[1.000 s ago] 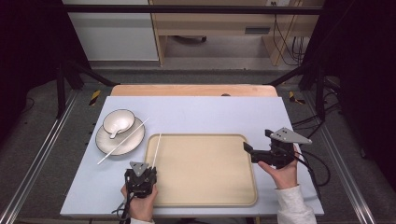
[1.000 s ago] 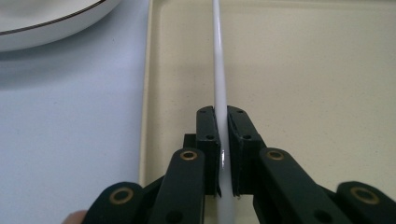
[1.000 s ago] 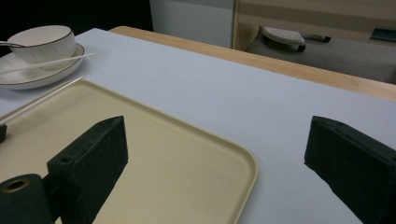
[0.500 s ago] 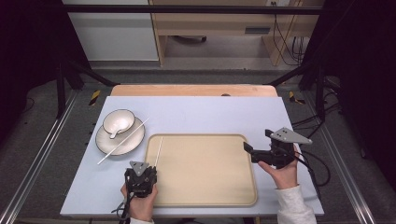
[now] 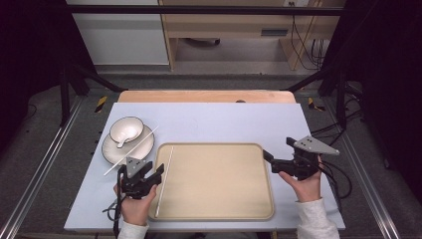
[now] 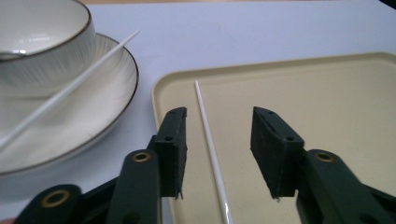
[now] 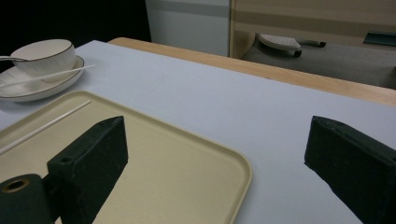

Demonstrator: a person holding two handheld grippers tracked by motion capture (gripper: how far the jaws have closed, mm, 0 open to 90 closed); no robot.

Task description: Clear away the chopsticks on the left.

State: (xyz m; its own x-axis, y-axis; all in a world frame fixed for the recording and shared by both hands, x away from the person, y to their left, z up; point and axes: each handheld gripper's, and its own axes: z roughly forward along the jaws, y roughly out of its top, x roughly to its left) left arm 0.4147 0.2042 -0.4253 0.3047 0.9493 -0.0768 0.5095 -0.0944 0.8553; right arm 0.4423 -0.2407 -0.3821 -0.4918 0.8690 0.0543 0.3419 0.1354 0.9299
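White chopstick [image 5: 164, 180] lies along tray's [image 5: 219, 214] left edge, between spread fingers of left gripper [image 5: 152, 175]. Second chopstick [image 5: 130, 151] rests on saucer [image 5: 112, 152] beside bowl [image 5: 125, 130]. Right gripper [image 5: 270, 157] wide, empty. Right gripper view reveals a spoon handle [image 7: 5, 59], probably, in the bowl.

The high view looks forward and down over the whole table [image 5: 209, 119]. The left gripper view sits low and close over the tray's [image 6: 327, 93] left rim, facing the plate [image 6: 93, 116]. The right gripper view looks across the tray [image 7: 187, 177] toward that same plate [image 7: 28, 88].
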